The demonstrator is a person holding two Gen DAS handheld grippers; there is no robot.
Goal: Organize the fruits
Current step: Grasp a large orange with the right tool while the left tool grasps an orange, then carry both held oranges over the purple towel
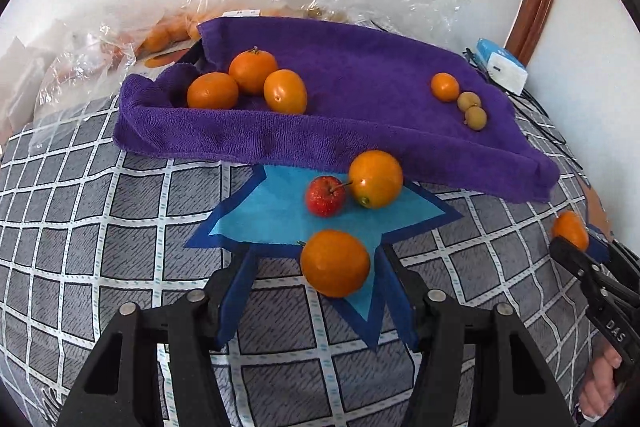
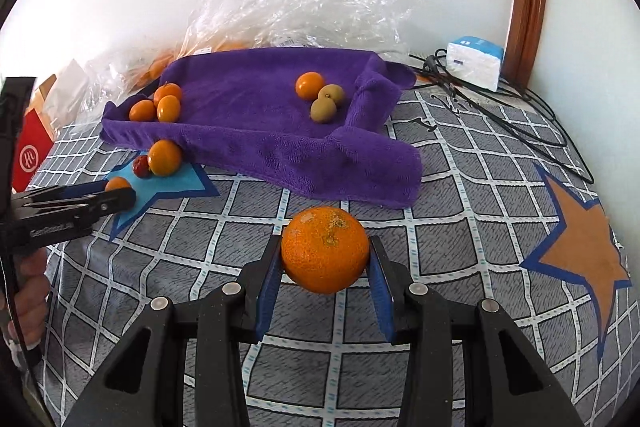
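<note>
Behind the purple towel [image 1: 360, 87], the fruit inside the clear plastic bags [image 2: 288, 11] reaches you only as orange smears; you cannot count it. Your left gripper [image 2: 120, 197] covers most of an orange on the blue star mat [image 2: 172, 183]. The orange star mat [image 2: 584, 251] runs off the right wrist view's edge. The red box [image 2: 30, 155] is half hidden.
</note>
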